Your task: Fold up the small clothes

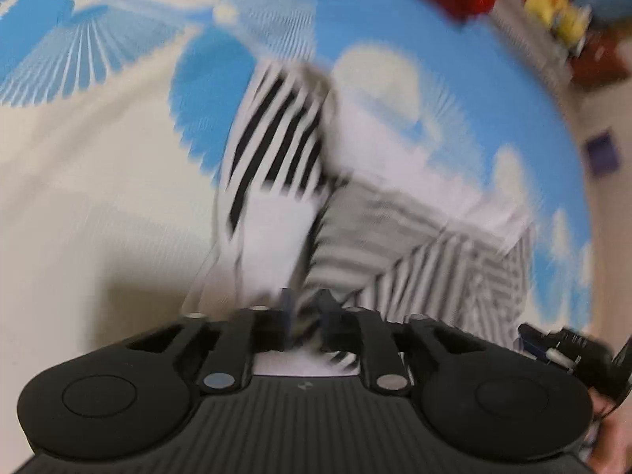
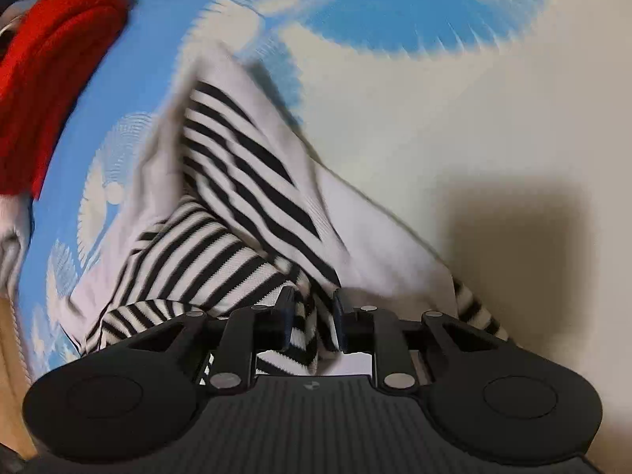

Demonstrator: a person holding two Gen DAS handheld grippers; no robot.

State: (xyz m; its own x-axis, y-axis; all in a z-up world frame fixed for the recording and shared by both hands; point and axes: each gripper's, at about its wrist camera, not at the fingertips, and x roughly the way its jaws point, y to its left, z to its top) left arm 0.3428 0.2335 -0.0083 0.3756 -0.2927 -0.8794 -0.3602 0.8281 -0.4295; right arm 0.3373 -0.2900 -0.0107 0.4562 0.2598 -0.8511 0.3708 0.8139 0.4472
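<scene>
Across the middle of both views a blue-and-cream patterned bedsheet (image 2: pixel 395 15) is spread, and on it the striped garment (image 2: pixel 245 197) is laid, crumpled, its long axis running from the lower centre toward the upper left of the right wrist view. A red garment (image 2: pixel 51 71) is seen at the upper left. Striped cloth is caught between the narrowly parted jaws of the right gripper (image 2: pixel 313 316) and the left gripper (image 1: pixel 306 312); whether it is pinched cannot be told. Both edges should be drawn taut and level before folding.
</scene>
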